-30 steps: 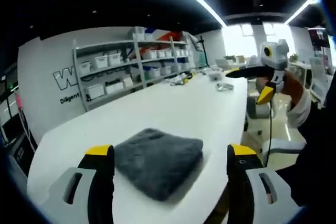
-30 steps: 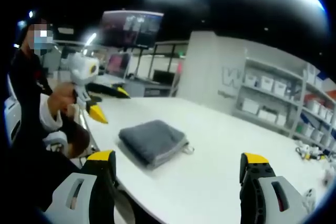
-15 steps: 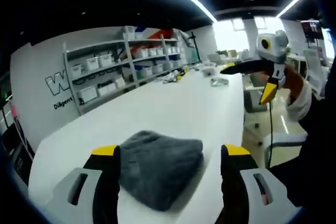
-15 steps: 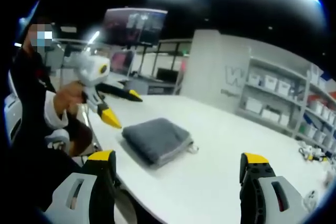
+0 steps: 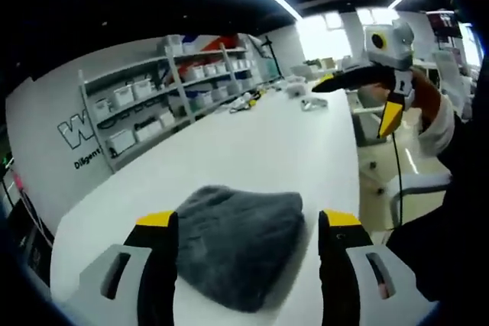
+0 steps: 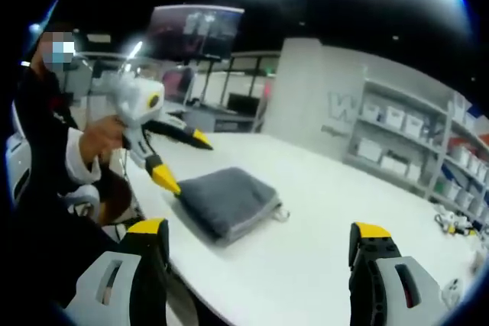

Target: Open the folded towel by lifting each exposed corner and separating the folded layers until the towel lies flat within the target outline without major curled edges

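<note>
A folded dark grey towel point(image 5: 241, 246) lies on the white table point(image 5: 252, 146) near its front edge. In the left gripper view my left gripper point(image 5: 248, 223) is open, its yellow-tipped jaws standing on either side of the towel just above it. In the right gripper view the towel point(image 6: 225, 202) lies ahead and to the left, and the left gripper point(image 6: 183, 162) hangs open over its left edge, one fingertip point(image 6: 164, 179) close to the cloth. My right gripper point(image 6: 260, 228) is open and held back from the towel; it also appears at upper right in the left gripper view as the right gripper point(image 5: 359, 97).
A person point(image 6: 46, 150) stands at the table's edge holding the grippers. Shelves with white bins point(image 5: 160, 97) line the back wall. Small items point(image 5: 306, 101) lie at the table's far end. A chair point(image 5: 405, 188) stands off the table's right side.
My left gripper has moved closer to the towel, which now lies between its jaws. The right gripper has stayed put.
</note>
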Demonstrator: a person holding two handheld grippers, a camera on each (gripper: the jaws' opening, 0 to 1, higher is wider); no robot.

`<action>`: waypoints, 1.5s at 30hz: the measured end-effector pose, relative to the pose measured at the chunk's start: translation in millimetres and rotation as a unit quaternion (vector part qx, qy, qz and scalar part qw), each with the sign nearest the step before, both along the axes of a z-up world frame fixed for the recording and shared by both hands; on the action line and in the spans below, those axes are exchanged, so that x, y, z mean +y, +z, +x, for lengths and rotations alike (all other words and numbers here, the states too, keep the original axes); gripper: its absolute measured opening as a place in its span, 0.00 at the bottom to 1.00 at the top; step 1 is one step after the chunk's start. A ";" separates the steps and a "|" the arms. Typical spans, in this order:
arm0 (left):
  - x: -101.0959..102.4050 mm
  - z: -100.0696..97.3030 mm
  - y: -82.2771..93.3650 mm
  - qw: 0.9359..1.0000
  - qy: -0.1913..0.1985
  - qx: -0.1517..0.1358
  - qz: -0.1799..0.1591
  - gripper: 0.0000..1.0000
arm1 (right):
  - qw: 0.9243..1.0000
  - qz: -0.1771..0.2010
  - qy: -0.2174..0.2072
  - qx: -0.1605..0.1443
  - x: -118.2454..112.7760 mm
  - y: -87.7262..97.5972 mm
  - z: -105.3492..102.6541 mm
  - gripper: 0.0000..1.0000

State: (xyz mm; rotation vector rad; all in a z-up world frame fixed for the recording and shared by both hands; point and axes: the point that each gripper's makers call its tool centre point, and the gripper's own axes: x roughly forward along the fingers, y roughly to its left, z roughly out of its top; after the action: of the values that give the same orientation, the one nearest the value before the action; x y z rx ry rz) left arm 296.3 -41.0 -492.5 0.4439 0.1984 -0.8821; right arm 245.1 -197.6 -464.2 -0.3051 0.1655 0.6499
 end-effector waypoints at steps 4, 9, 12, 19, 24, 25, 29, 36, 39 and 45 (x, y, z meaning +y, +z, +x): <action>1.7 4.4 0.6 1.000 -0.002 0.002 -0.002 0.74 | 1.000 0.001 0.000 0.003 1.0 -0.8 3.6 1.00; 1.4 6.6 0.1 1.000 -0.002 0.001 -0.001 0.74 | 1.000 0.003 0.002 0.006 3.2 -2.9 3.8 1.00; -2.0 6.4 -3.9 1.000 -0.002 0.000 0.008 0.74 | 1.000 0.001 0.007 0.008 5.3 -5.7 1.3 1.00; -17.3 8.1 -10.7 1.000 -0.012 0.005 0.015 0.71 | 1.000 0.007 0.004 0.006 -1.6 -3.2 -0.9 1.00; -29.0 5.5 -10.1 0.999 -0.030 -0.005 0.021 0.66 | 1.000 0.007 0.002 0.005 -2.2 -2.2 -1.1 1.00; -30.6 5.9 -10.6 0.999 -0.031 -0.005 0.022 0.66 | 1.000 0.006 0.003 0.004 -1.8 -2.4 -1.4 1.00; -34.2 6.5 -14.3 0.999 -0.033 -0.007 0.034 0.64 | 1.000 0.007 0.004 0.006 -0.9 -3.6 -1.6 1.00; -43.8 7.2 -21.4 0.997 -0.043 -0.015 0.063 0.61 | 1.000 0.006 0.005 0.010 -0.7 -6.7 -2.3 1.00; -45.9 9.2 -26.7 0.995 -0.044 -0.018 0.083 0.60 | 1.000 0.006 0.008 0.010 -0.5 -6.8 -3.6 1.00; -46.0 9.9 -27.8 0.995 -0.046 -0.016 0.092 0.60 | 1.000 -0.007 0.006 0.022 -4.4 -15.9 -6.7 1.00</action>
State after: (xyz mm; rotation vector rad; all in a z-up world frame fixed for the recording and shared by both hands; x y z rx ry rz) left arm 306.2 -87.0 -520.2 0.6433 0.2317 -0.9507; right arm 238.4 -202.0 -480.1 -0.3063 0.2109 0.6688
